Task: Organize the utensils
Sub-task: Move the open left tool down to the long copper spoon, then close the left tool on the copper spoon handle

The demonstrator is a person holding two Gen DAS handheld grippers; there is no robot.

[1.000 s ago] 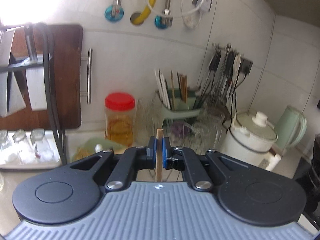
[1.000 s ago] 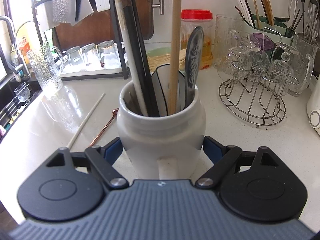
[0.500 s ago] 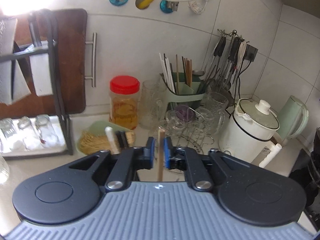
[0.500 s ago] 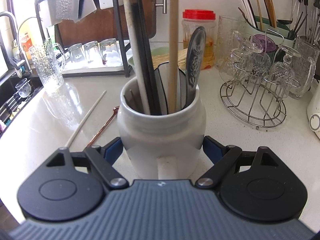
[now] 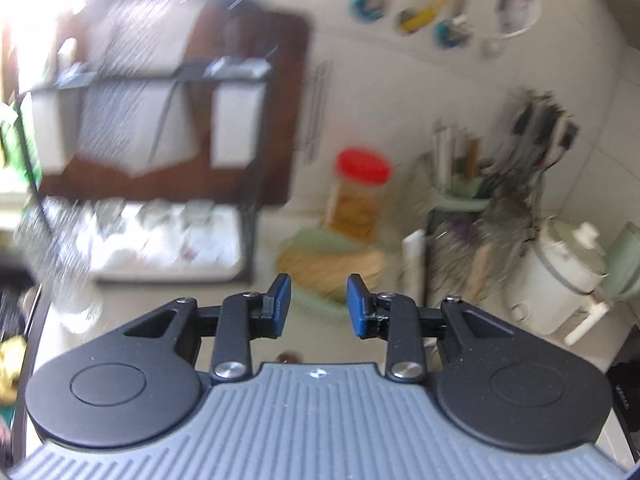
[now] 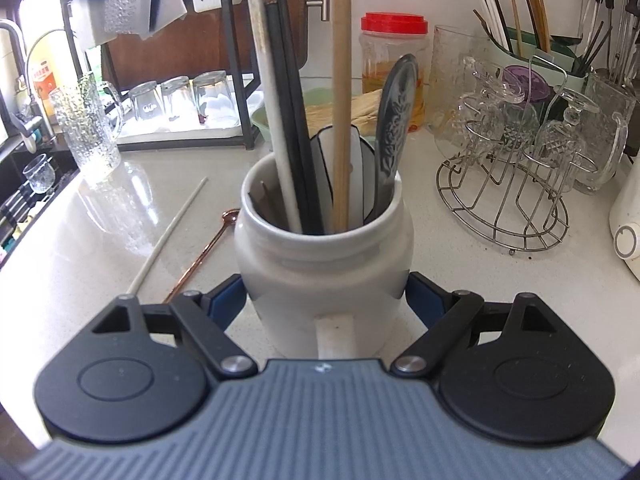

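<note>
On countertop [image 6: 460,264], white ceramic jar [image 6: 324,264] sits mid-counter; bare surface to its left runs to sink edge, wire glass rack [image 6: 504,196] near on right. White chopstick [image 6: 168,236] and copper spoon [image 6: 204,252] lie loose left of jar. Right gripper [image 6: 325,300] level, low, fingers wide, pads pressing both jar flanks: grasping jar. Jar holds wooden chopstick [image 6: 342,92], black chopsticks, spoons, upright. Left gripper [image 5: 319,306] raised above counter, view motion-blurred, fingers parted, nothing between them.
</note>
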